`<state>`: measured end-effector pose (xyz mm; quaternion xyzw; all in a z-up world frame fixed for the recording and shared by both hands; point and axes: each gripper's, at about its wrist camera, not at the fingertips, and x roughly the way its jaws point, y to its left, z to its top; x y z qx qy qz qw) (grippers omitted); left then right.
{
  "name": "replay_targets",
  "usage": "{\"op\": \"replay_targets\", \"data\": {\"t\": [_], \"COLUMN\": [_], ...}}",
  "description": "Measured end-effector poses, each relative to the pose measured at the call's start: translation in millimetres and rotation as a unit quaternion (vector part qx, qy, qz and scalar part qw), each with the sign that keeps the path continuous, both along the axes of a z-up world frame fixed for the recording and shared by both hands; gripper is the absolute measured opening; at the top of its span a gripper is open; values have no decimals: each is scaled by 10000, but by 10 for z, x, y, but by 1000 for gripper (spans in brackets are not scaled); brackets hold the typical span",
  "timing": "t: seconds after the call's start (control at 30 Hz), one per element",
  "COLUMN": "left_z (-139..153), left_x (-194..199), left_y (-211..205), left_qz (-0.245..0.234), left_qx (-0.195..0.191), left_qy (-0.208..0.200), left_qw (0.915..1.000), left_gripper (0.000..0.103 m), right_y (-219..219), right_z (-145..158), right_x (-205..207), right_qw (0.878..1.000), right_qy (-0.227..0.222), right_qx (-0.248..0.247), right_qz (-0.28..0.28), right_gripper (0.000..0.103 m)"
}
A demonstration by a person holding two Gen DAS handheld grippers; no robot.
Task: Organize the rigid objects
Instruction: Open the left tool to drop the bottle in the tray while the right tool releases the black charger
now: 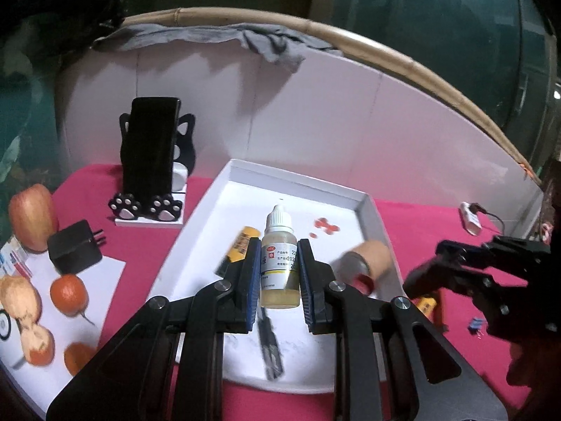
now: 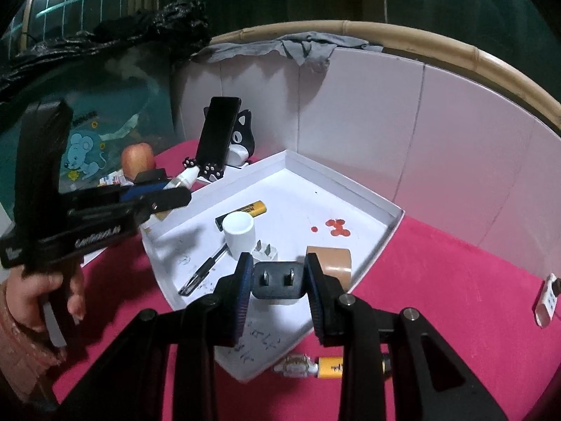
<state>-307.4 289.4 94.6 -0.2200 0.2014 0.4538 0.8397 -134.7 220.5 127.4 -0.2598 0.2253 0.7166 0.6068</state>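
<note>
My left gripper (image 1: 278, 245) is shut on a small dropper bottle (image 1: 280, 273) with a white cap and pale yellow liquid, held upright above the white tray (image 1: 298, 180). In the right wrist view that gripper (image 2: 173, 193) hangs over the tray's left rim, a hand (image 2: 31, 294) on its handle. My right gripper (image 2: 278, 268) is shut on a black plug adapter (image 2: 278, 282), prongs toward the camera, above the tray's (image 2: 350, 182) near corner. Inside lie a yellow battery (image 2: 250, 208), a white cup (image 2: 238, 233), a white plug (image 2: 265, 251), a brown tape roll (image 2: 329, 259) and a pen (image 2: 203, 270).
A phone on a cat-shaped stand (image 1: 150, 154) stands behind the tray's left side. An apple (image 1: 31, 217), a black charger (image 1: 73, 247) and oranges (image 1: 68, 293) sit at the left. A yellow battery (image 2: 329, 366) and a white dongle (image 2: 547, 298) lie on the pink cloth. White panels wall the back.
</note>
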Motion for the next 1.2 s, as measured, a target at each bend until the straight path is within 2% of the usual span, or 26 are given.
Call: {"op": "replay_targets", "data": {"t": [0.33,0.8,0.93,0.97,1.0,1.03,1.07,1.1,1.13,1.17,1.2], "left_z": [-179,-329,-345,-339,-336,-333,-335,-335,-330,-321,-314], "left_x": [112,213,217,216,212,207,204,206,205,201,193], "left_y": [411,507,504,501,503,500,498,490,475,451,433], "left_qz": [246,337,313,345,381,405,441,477,525,575,611], "left_qx": [-241,-356,-396,-379,-383,-395,-397,-382,-344,-289,-247], "left_qy": [144,274,266,291,294,284,295,328,362,387,401], "left_qw": [9993,9984,9984,9983,9981,9980,9978,9976,9974,9972,9970], "left_gripper": [19,20,20,22,29,35,51,68,74,83,84], "right_y": [281,387,361,356,354,347,330,301,283,257,237], "right_z": [-275,-485,-480,-474,-472,-468,-460,-446,-435,-419,-409], "right_x": [-285,-387,-387,-395,-403,-409,-415,-417,-413,-417,-422], "right_qw": [9995,9989,9993,9993,9993,9993,9994,9995,9996,9996,9996], "right_qy": [-101,-134,-101,-123,-134,-152,-185,-217,-232,-259,-281], "right_qx": [-253,-422,-330,-310,-306,-296,-253,-177,-112,-39,-2], "right_qz": [154,131,143,150,168,162,138,114,92,85,93], "right_gripper": [29,29,30,31,33,45,55,77,85,85,85]}}
